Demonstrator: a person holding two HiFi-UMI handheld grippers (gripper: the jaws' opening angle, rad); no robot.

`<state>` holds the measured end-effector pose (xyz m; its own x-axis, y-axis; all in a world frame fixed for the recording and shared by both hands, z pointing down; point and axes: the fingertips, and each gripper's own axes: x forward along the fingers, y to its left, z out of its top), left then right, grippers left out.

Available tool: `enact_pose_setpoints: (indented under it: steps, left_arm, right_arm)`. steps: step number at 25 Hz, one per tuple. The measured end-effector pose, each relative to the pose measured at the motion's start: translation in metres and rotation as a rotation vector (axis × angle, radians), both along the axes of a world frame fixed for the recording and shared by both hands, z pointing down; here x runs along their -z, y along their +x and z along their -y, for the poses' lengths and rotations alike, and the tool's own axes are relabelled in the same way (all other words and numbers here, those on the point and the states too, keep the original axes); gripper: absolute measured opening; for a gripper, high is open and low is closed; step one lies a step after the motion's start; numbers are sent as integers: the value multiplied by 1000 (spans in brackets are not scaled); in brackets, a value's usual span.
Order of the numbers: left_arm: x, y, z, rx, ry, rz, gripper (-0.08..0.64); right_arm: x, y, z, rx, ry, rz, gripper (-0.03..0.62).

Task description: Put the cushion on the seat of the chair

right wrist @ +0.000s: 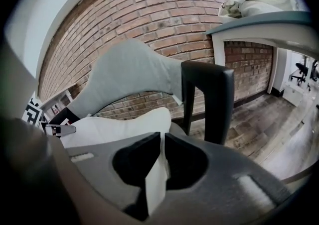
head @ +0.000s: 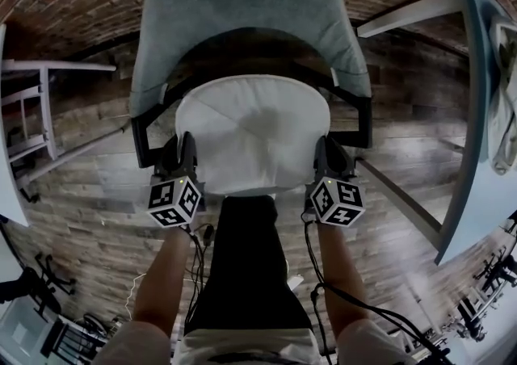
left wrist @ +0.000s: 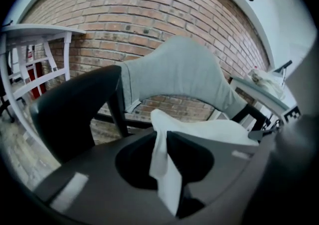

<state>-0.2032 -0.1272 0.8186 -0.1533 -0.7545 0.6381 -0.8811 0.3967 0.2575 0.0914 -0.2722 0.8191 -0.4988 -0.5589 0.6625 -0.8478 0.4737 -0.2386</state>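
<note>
A white round cushion [head: 252, 131] hangs between my two grippers, just above the seat of a chair with a grey padded backrest [head: 242, 8] and black armrests. My left gripper [head: 179, 163] is shut on the cushion's left edge [left wrist: 160, 164], the white fabric pinched between its jaws. On the other side, my right gripper [head: 327, 160] is shut on the cushion's right edge [right wrist: 158, 171]. Most of the seat is hidden under the cushion. In the left gripper view the backrest [left wrist: 174, 72] rises behind the cushion, and the right gripper view shows the backrest [right wrist: 124, 77] too.
The chair's black left armrest [left wrist: 75, 109] and right armrest [right wrist: 209, 94] flank the grippers. A white shelf unit [head: 32, 113] stands at the left, a light table [head: 477, 113] with cloth [right wrist: 259, 0] on it at the right. Brick wall behind, wood floor below.
</note>
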Motion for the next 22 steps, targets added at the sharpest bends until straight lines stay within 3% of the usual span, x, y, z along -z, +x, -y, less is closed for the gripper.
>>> enact_pose_setpoints:
  steps: [10,22]
  left_arm:
    - [-41,-8,-9,11,-85,96,49]
    - [-69,-11,-12,28,-128,146,49]
  right_arm:
    - [-37,7,8,35,20,-71,26]
    - [-66,15,9,39,29,-108,26]
